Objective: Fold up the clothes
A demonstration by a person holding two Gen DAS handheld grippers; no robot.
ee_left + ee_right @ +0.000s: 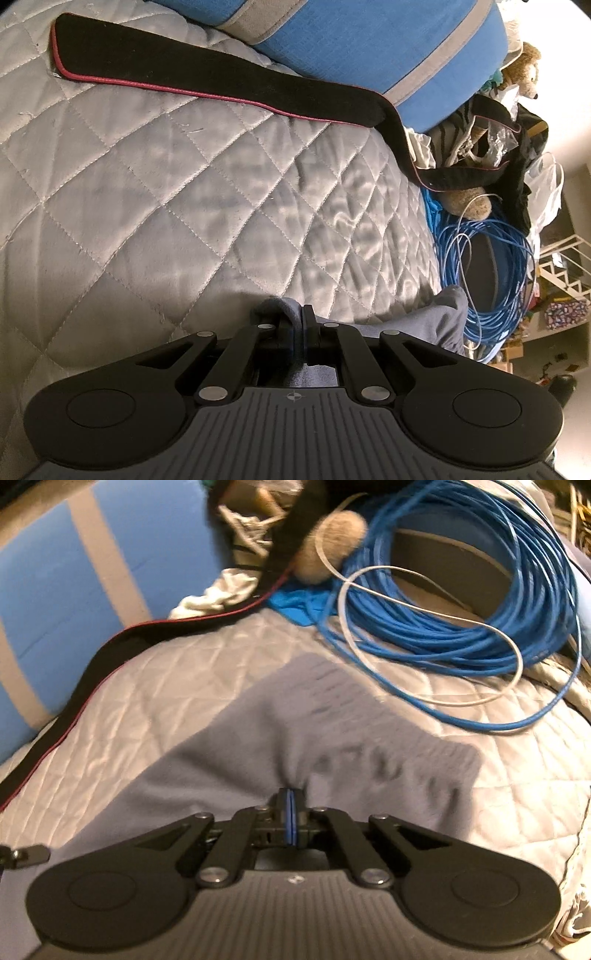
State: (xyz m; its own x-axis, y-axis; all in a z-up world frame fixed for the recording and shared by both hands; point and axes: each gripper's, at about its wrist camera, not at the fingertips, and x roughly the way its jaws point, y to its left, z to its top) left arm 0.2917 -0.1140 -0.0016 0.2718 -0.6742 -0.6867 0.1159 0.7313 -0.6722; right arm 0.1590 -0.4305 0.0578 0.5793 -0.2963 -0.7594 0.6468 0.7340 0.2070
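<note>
A grey-blue garment (258,746) with dark print lies spread on the quilted silver bedcover (166,686). In the right wrist view my right gripper (291,794) has its blue pads drawn together at the garment's near edge, and the cloth puckers into the tips. In the left wrist view my left gripper (297,314) is shut on a bunched fold of the same garment (443,317), which trails off to the right along the bedcover (184,184). The cloth under both grippers' bodies is hidden.
A black strap with red piping (184,70) crosses the far side of the bed beside a blue cushion with grey stripes (351,44). A coil of blue cable (461,627) and a plush toy (332,542) lie at the bed's edge among clutter.
</note>
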